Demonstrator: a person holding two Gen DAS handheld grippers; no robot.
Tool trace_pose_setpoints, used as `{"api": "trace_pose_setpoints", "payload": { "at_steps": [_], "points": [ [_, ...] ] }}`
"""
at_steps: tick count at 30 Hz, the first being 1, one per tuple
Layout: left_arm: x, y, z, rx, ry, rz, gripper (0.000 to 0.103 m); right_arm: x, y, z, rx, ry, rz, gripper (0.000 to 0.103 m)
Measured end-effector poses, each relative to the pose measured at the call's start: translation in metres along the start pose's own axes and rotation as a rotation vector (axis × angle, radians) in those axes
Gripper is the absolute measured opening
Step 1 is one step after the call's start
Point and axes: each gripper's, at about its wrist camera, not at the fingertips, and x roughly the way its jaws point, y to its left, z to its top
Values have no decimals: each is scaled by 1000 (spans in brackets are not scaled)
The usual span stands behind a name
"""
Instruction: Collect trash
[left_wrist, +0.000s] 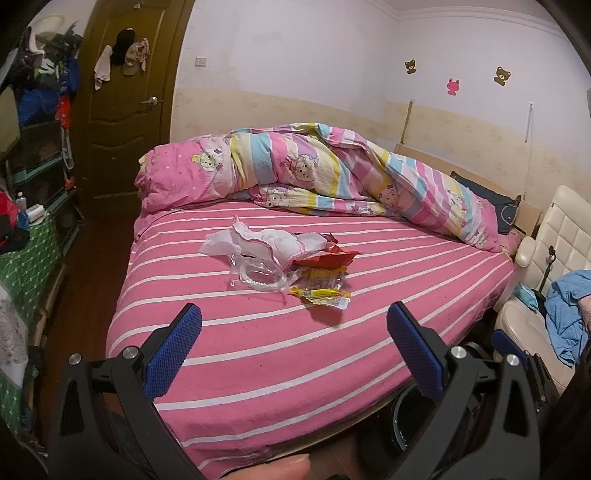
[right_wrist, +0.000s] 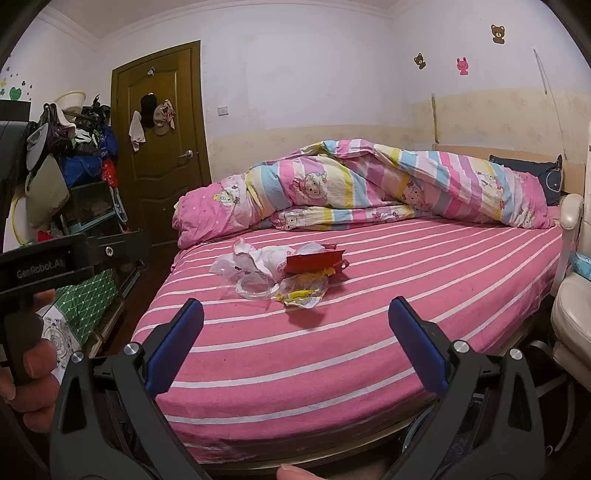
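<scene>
A small heap of trash lies on the pink striped bed (left_wrist: 295, 350) (right_wrist: 406, 280): white crumpled paper (left_wrist: 258, 240) (right_wrist: 258, 258), clear plastic wrap (left_wrist: 255, 275) (right_wrist: 255, 286), a red wrapper (left_wrist: 328, 258) (right_wrist: 314, 262) and a yellow wrapper (left_wrist: 325, 293) (right_wrist: 299, 297). My left gripper (left_wrist: 295, 325) hovers open above the near part of the bed, short of the heap, with nothing between its blue pads. My right gripper (right_wrist: 295, 321) is open too, also short of the heap and holding nothing. The left gripper's body and the hand on it show at the left edge of the right wrist view.
A rolled pink and striped quilt (left_wrist: 314, 173) (right_wrist: 369, 184) lies along the bed's far side. A brown door (left_wrist: 122, 110) and cluttered shelves (left_wrist: 40, 110) stand left. A cream chair (left_wrist: 546, 258) with a blue cloth (left_wrist: 569, 314) is right. A dark round bin rim (left_wrist: 406, 417) shows below the bed's near edge.
</scene>
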Motion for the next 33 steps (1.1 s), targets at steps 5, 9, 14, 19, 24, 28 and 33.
{"api": "trace_pose_setpoints", "payload": {
  "at_steps": [5,9,14,19,24,28,33],
  "points": [
    [0,-1,0,1,3,-2,97,-1,0,1,6,0,-2,99],
    [0,-3,0,1,3,-2,98,-2,-1,1,9,-2,-3,99],
    [0,-4,0,2,4,-1,98,-2,-1,1,8,-3,-3,99],
    [0,-3,-1,1,3,-2,98,-2,-2,1,3,-10,-12,99],
    [0,-4,-1,-1,4,-5,98,-3,-3,1,7,-9,-11,99],
    [-1,-5,-2,-1,6,-7,98,-3,-4,1,12,-7,-7,99],
    [-1,-6,-4,-7,13,-11,97,-2,-5,0,15,-4,-10,99]
  ]
}}
